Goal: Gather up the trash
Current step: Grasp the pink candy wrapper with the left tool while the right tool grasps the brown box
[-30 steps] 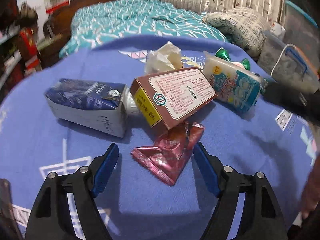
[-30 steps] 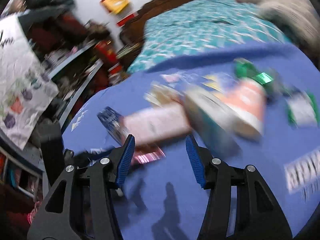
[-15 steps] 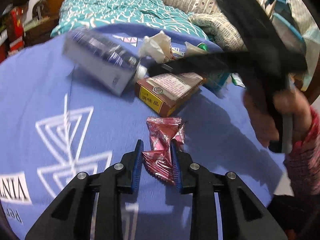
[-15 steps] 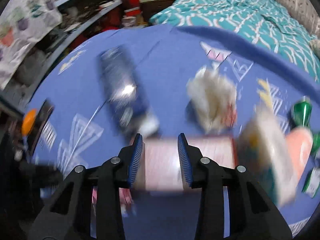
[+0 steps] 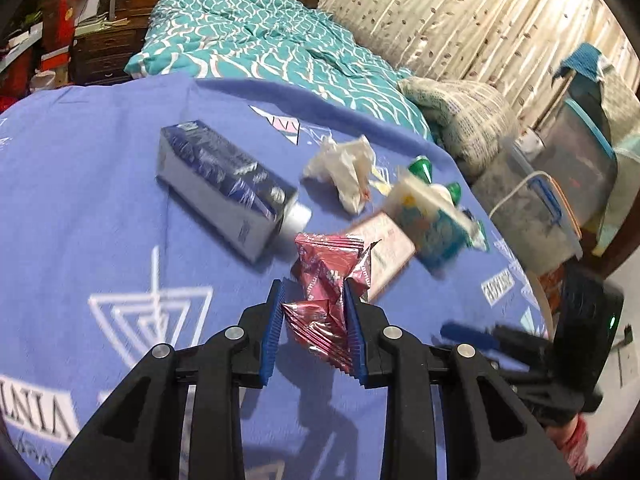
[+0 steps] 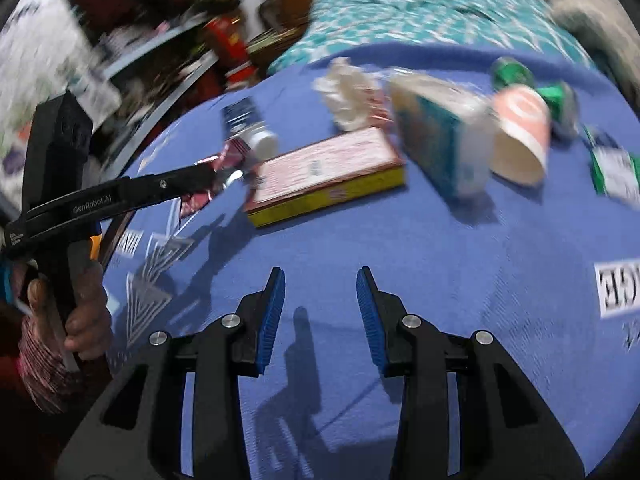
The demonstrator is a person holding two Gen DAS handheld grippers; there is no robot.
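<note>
Trash in hand: crumpled red foil snack wrapper, pinched between the blue ribbed pads of the left gripper, which have just closed narrowly on it; its upper half sticks out past the fingertips, above the blue printed tablecloth.
Wrapper handling: judged very light, thin and springy, with a slick surface; the ribbed pads should hold it, but a loose pinch could let it slide out, so a grip across the bunched middle, as now, looks soundest.
Right gripper: right gripper is narrowly parted with nothing between its pads, hovering over bare cloth in front of the flat box.
Flat box: pink-topped, yellow-sided cardboard box lies flat just beyond the right gripper; probably light and fairly stiff, best taken across its thin height or short end, since its broad face looks too wide for the fingers.
Carton: dark blue and white drink carton with a white cap lies on its side near the wrapper; likely rigid enough to take across its narrow sides, weight unknown.
Tissue: crumpled white tissue is soft and weightless; any pinch at the bulk would do.
Farther pieces: teal and white packet and an orange and white paper cup lie beside each other; the cup would crush easily, so a gentle hold at its rim seems wise.
</note>
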